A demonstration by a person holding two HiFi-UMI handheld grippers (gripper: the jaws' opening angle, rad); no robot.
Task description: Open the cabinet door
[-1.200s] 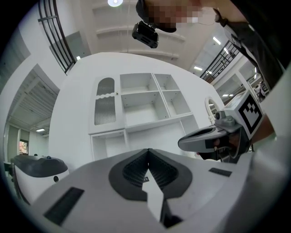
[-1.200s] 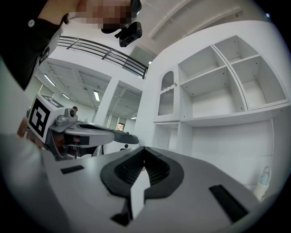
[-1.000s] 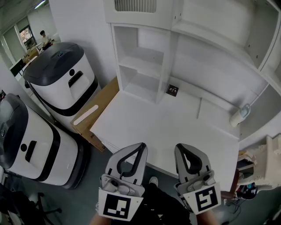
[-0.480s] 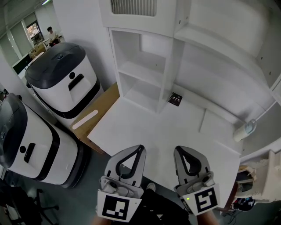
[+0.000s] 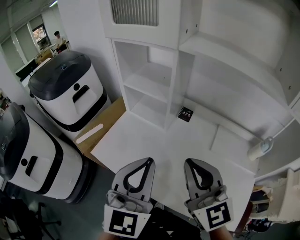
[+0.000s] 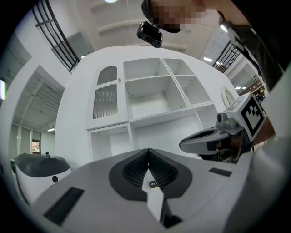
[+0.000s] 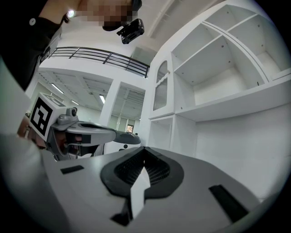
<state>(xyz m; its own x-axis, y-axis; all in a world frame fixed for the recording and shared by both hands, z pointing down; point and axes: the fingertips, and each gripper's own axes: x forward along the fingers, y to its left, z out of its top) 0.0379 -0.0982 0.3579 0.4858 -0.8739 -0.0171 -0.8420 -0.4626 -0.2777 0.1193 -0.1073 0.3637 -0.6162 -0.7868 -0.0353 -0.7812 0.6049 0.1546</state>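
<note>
The white cabinet stands at the back of a white desk [image 5: 154, 140]. Its closed door [image 5: 136, 11], with a ribbed glass panel, sits above two open cubbies [image 5: 150, 89]. The door also shows in the left gripper view [image 6: 107, 100] and the right gripper view [image 7: 161, 95]. My left gripper [image 5: 149, 161] and right gripper [image 5: 187, 161] hover side by side over the desk's near edge, pointing level at the cabinet and well short of it. Both are shut with nothing in them, as their own views show for the left gripper [image 6: 148, 150] and the right gripper [image 7: 144, 148].
Two white-and-black machines [image 5: 65, 84] [image 5: 28, 154] stand on the floor at the left, with a cardboard box [image 5: 101, 124] beside the desk. A small black tile [image 5: 184, 113] lies at the desk's back. A white cylinder [image 5: 258, 149] sits at the right.
Both grippers have moved forward together toward the cabinet, from in front of the desk to over its near edge. Their jaws have stayed shut.
</note>
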